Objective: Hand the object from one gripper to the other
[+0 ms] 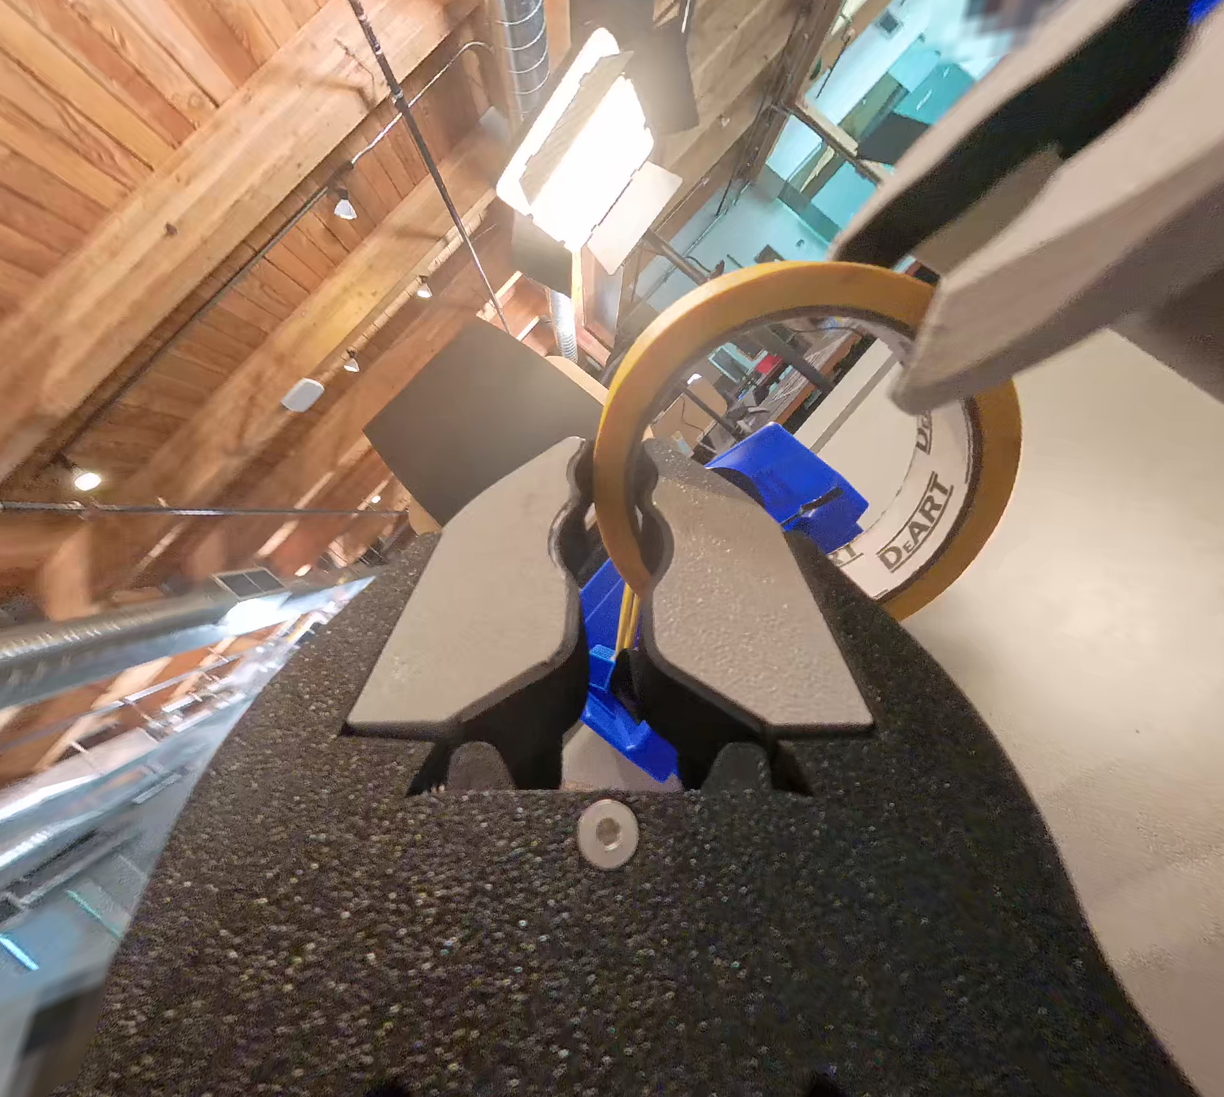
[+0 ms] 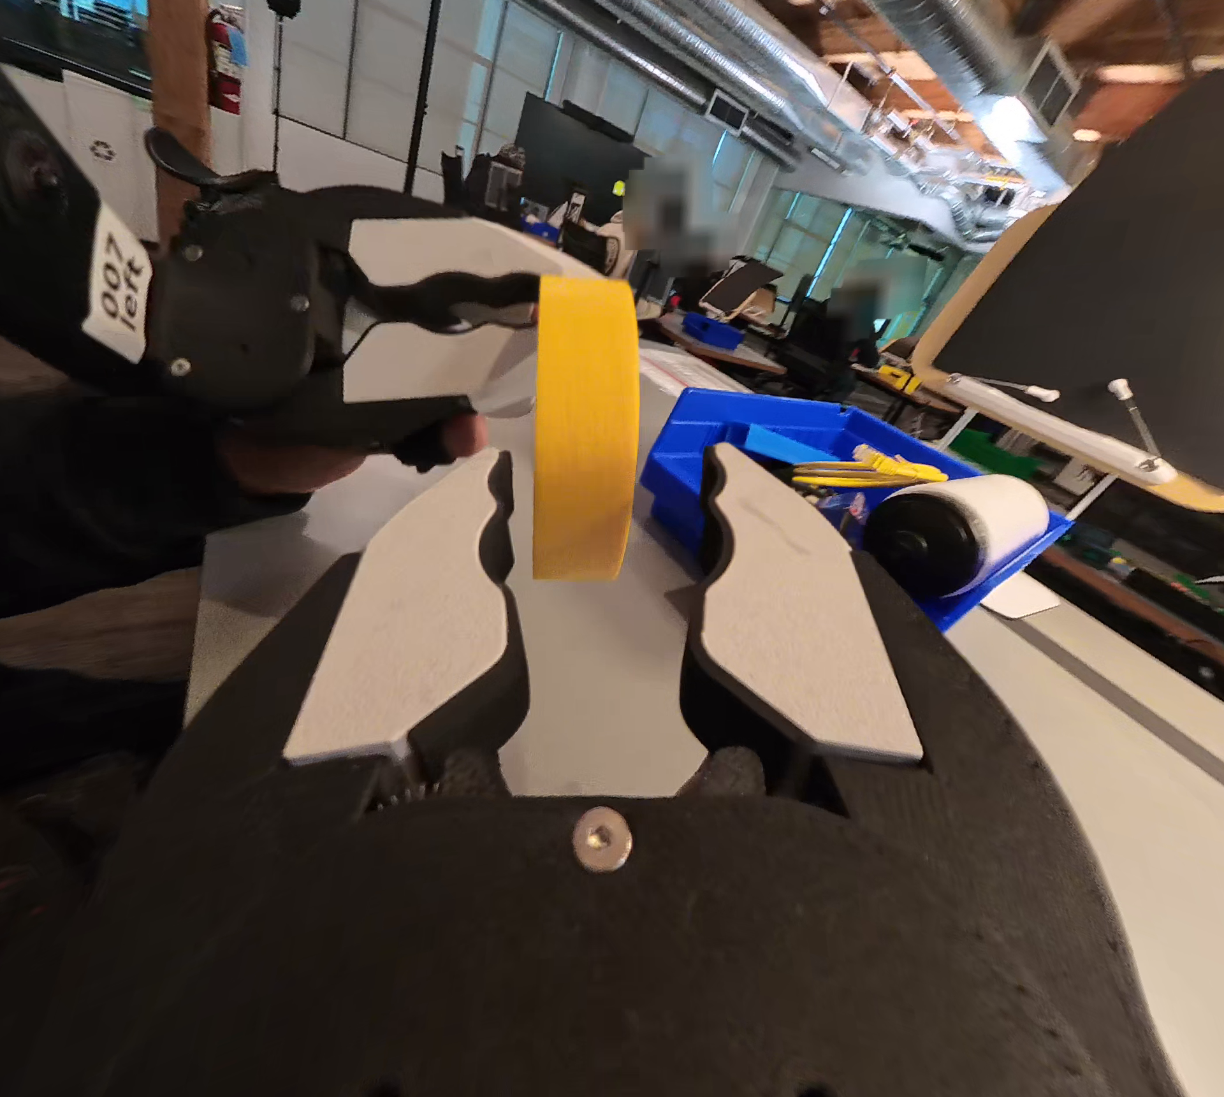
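Right gripper (image 2: 606, 529) sits nearest, jaws spread wide and empty, lined up on either side of the yellow tape roll's (image 2: 586, 426) lower rim, likely so it can close on it. Left gripper (image 1: 612, 509) pinches the roll's band edge-on, holding it above the table (image 2: 1093, 760), blue bin (image 2: 689, 423) just beyond.

Tape roll (image 1: 805, 436): near rim hidden between left hand-held gripper (image 1: 612, 509) fingers. Blue bin (image 2: 781, 429): contents past right hand-held gripper (image 2: 606, 509) partly blocked. Background desks: blurred.
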Available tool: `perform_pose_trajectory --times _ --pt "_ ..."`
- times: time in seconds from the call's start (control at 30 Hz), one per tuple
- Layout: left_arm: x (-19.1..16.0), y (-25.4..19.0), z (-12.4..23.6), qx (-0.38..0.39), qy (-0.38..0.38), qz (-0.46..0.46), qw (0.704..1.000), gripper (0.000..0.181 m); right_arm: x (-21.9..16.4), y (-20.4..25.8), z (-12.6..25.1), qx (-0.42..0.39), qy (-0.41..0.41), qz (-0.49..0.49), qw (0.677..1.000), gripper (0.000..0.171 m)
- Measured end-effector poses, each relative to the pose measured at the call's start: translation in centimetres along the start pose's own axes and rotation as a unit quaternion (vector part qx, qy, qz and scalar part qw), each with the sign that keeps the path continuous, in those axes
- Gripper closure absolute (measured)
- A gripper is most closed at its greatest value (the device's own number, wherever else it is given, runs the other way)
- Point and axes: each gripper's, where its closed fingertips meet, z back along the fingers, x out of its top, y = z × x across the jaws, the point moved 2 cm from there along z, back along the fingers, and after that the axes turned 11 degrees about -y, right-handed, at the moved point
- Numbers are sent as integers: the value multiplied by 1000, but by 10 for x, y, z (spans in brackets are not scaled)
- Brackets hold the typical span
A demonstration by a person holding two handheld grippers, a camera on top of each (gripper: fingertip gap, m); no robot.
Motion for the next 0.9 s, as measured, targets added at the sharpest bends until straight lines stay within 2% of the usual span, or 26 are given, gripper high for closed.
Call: perform_pose_trajectory --times 0.17,0.33,0.4,0.47,0.57,0.63,0.7,0.8,0.9 --pt "7 -22 -2 -30 -10 -95 995 169 9 -1 3 -31 -15 93 995 126" --pt "14 -33 -1 -40 -36 -170 984 169 3 5 1 -11 7 96 995 133" --pt "14 -33 -1 -37 -37 -180 982 169 1 6 1 -8 14 95 995 141" --pt "13 -33 -2 -34 -34 -176 983 169 -1 5 0 -13 22 102 994 142" --pt "12 -30 -3 -42 -37 -79 995 155 0 -2 0 -34 22 111 993 142" --pt "8 -27 -4 -54 -34 19 998 137 2 -13 3 -59 15 91 994 142" --pt "8 -18 -5 -56 -43 132 989 132 6 -24 8 -74 -7 44 996 142" --pt "7 -8 -5 -64 -59 326 941 129 21 -32 15 -73 -66 -34 995 142" --pt "5 -21 -7 -134 -49 497 856 125 36 -33 21 -51 -126 -106 985 142"
